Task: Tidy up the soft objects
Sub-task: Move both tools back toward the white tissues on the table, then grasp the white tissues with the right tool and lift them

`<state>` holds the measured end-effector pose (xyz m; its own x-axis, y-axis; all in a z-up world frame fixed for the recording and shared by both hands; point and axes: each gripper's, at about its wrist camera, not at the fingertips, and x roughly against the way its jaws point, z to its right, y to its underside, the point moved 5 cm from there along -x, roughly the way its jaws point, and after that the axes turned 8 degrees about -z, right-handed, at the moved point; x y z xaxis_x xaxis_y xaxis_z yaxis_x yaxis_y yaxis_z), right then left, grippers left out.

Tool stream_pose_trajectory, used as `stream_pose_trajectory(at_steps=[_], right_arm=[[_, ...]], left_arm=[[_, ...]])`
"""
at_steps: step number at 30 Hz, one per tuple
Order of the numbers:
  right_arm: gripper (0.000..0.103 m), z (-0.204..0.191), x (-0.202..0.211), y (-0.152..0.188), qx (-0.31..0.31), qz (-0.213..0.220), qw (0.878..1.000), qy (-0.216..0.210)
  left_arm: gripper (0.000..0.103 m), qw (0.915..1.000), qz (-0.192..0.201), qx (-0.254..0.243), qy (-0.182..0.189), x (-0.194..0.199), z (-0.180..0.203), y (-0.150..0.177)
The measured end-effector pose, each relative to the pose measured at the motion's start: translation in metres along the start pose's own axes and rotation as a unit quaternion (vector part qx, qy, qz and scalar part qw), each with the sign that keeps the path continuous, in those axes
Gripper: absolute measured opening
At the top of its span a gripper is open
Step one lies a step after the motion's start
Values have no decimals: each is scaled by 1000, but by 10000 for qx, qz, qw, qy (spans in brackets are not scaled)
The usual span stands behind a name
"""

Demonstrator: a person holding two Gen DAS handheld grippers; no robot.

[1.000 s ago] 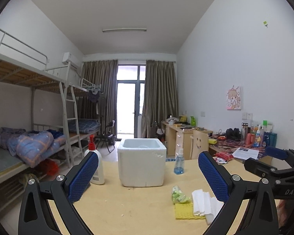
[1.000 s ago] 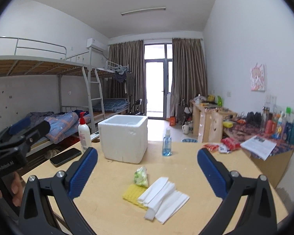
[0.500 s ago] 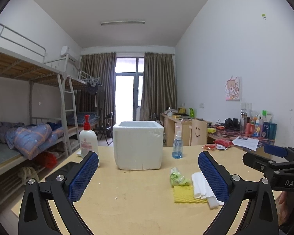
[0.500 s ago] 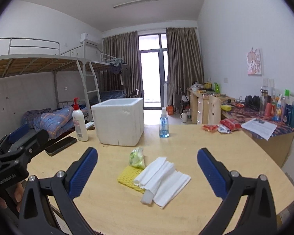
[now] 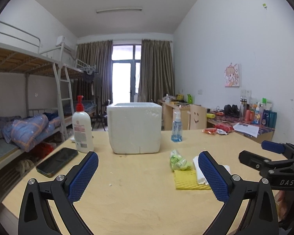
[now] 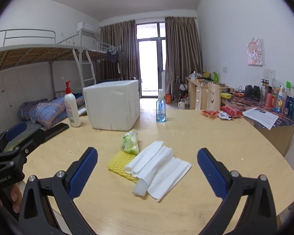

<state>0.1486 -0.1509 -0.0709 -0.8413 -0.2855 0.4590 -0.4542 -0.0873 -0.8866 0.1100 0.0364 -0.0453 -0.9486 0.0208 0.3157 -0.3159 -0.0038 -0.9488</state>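
A shared dormitory room

Metal bunk beds with a ladder and rolled quilt line one wall (toiletries crowd the desk opposite), curtains framing a balcony door.

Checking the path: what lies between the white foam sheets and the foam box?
In the right wrist view, the green mesh bundle lies between the white foam sheets and the foam box; otherwise bare table.

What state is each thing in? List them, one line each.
Left gripper: open, empty.
Right gripper: open, empty.
Foam box: upright, lidless.
White foam sheets: heaped, overlapping the yellow sponge.
Green bag: lying against the sponge.
Pump bottle: upright.
Spray bottle: upright.
Phone: flat, screen dark.
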Motion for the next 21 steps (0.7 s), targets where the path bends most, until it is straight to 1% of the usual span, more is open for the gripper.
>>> stream_pose_trajectory(at_steps=[4, 9, 12, 18, 21], right_arm=[[103, 5, -10, 5, -38, -197, 9998, 66], [103, 13, -17, 6, -58, -285, 9995, 108], [103, 16, -26, 7, -103, -470, 9988, 94], [103, 15, -46, 7, -110, -790, 9968, 64], [103, 17, -57, 6, -99, -980, 9951, 53]], left_arm=[[102, 9999, -117, -100, 48, -8, 6, 1], [102, 9996, -238, -141, 67, -18, 8, 2], [102, 9994, -324, -123, 69, -24, 7, 4], [102, 9982, -520, -209, 228, -38, 7, 5], [102, 9966, -732, -219, 317, -50, 7, 5]])
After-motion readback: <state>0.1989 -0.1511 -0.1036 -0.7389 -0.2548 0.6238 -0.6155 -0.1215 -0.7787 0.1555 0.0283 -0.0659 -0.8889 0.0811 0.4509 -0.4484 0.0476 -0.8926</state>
